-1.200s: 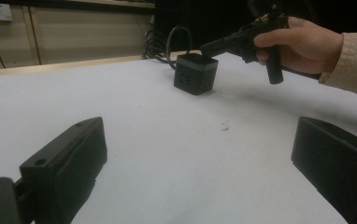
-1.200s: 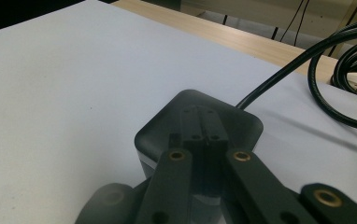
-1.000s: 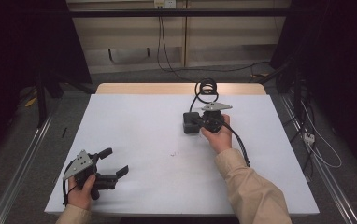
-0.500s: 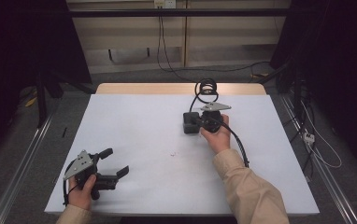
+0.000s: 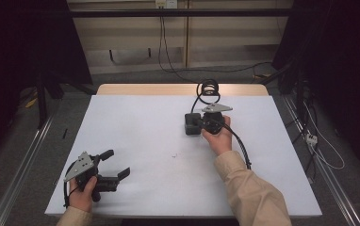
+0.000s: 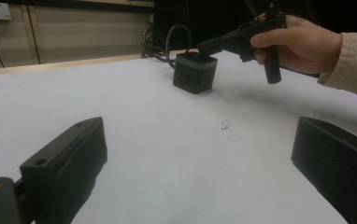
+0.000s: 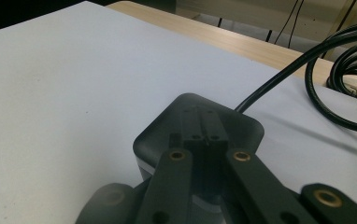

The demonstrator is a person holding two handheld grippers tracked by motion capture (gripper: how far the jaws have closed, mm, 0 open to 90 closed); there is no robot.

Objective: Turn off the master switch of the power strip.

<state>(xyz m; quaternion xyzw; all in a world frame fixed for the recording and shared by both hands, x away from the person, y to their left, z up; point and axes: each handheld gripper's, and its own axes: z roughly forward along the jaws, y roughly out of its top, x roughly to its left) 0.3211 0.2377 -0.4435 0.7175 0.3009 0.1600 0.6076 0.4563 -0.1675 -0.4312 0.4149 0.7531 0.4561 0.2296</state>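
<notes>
Black cube [image 5: 193,124], centre frame, sits under my right hand-held gripper [image 5: 205,123], jaws closed above it, ungrasped; left hand-held gripper [image 5: 117,165] idles spread wide.

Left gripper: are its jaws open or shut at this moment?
Open. The left gripper shows its two black jaws spread wide apart above bare table, and its own view shows white tabletop between them, with nothing held.

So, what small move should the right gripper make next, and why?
Probably lower the right gripper a little: its jaws look closed just above the top of the black box, apparently pinching nothing, so it seems set to press there.
</notes>
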